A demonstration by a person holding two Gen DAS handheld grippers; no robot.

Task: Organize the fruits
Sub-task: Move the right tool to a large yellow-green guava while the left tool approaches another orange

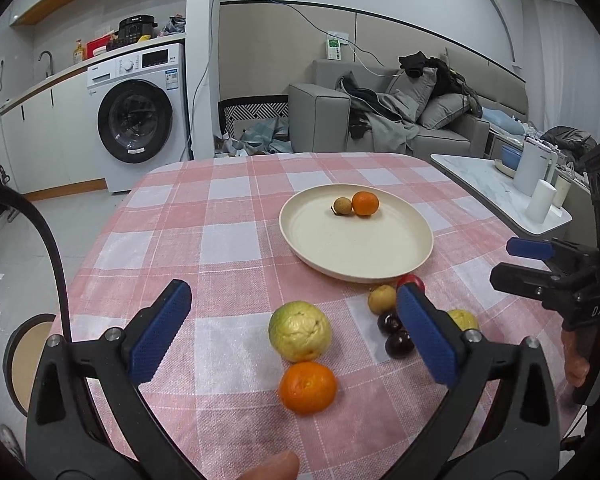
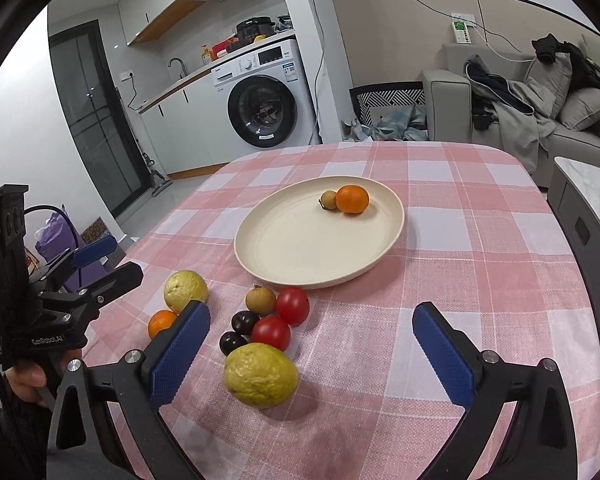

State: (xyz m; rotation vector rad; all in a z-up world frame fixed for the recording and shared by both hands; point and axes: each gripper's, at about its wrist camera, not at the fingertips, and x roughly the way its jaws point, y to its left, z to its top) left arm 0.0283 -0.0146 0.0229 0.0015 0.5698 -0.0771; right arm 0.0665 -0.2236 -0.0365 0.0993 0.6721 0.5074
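Observation:
A cream plate (image 1: 360, 248) (image 2: 300, 248) on the pink checked cloth holds an orange (image 1: 365, 203) (image 2: 352, 199) and a small brown longan (image 1: 342, 205) (image 2: 328, 200). In front of it lie loose fruits: two yellow-green guavas (image 1: 300, 331) (image 2: 261, 374), a second orange (image 1: 308, 387) (image 2: 161, 323), another longan (image 1: 382, 299) (image 2: 260, 300), two dark cherries (image 1: 398, 344) (image 2: 244, 322) and two red tomatoes (image 2: 292, 306). My left gripper (image 1: 293, 320) is open above the guava and orange, nothing held. My right gripper (image 2: 312, 334) is open and empty over the fruit cluster.
A washing machine (image 1: 139, 120) and kitchen counter stand beyond the table's far left. A grey sofa (image 1: 400, 112) with clothes is behind. A white side table (image 1: 500, 188) with a kettle stands to the right. A person's fingers (image 1: 580, 356) hold the right gripper's handle.

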